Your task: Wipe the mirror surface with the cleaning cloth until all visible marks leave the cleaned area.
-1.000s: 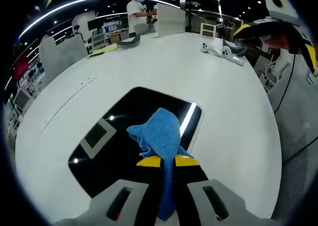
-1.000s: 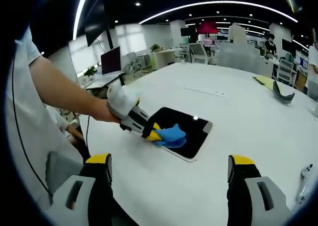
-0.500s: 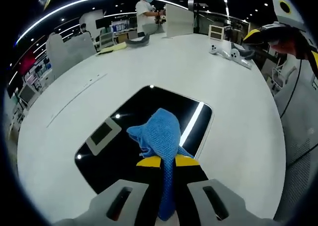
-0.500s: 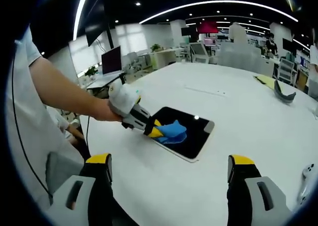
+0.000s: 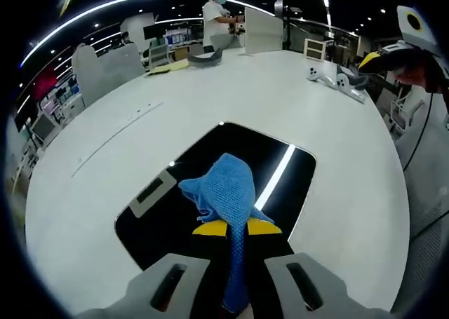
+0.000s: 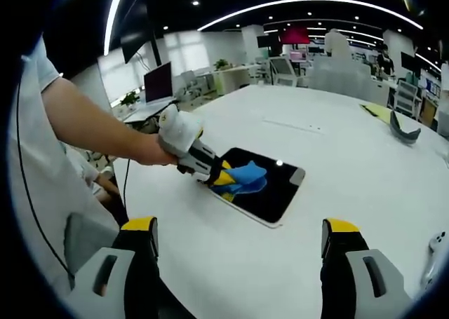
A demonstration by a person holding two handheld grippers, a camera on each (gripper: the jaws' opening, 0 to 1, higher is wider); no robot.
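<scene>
A dark rectangular mirror [image 5: 280,166] [image 6: 277,196] lies flat on the round white table [image 5: 210,94] [image 6: 337,165]. My left gripper [image 5: 236,227] [image 6: 223,178] is shut on a blue cleaning cloth [image 5: 226,186] [image 6: 244,174], which rests bunched on the mirror's near half. Ceiling lights reflect as a bright streak on the glass. My right gripper [image 6: 238,245] stands open, held off the near table edge well short of the mirror, with nothing between its yellow-tipped fingers [image 6: 140,228].
A game controller [image 5: 330,77] [image 6: 435,252] lies on the table past the mirror. Yellow paper [image 5: 172,65] [image 6: 375,111] and a grey curved object [image 5: 203,55] [image 6: 401,130] sit at the far side. A person's arm [image 6: 91,130] holds the left gripper. Another person stands at the back.
The left gripper has pushed the cloth a little farther across the mirror. The right gripper has stayed still and open.
</scene>
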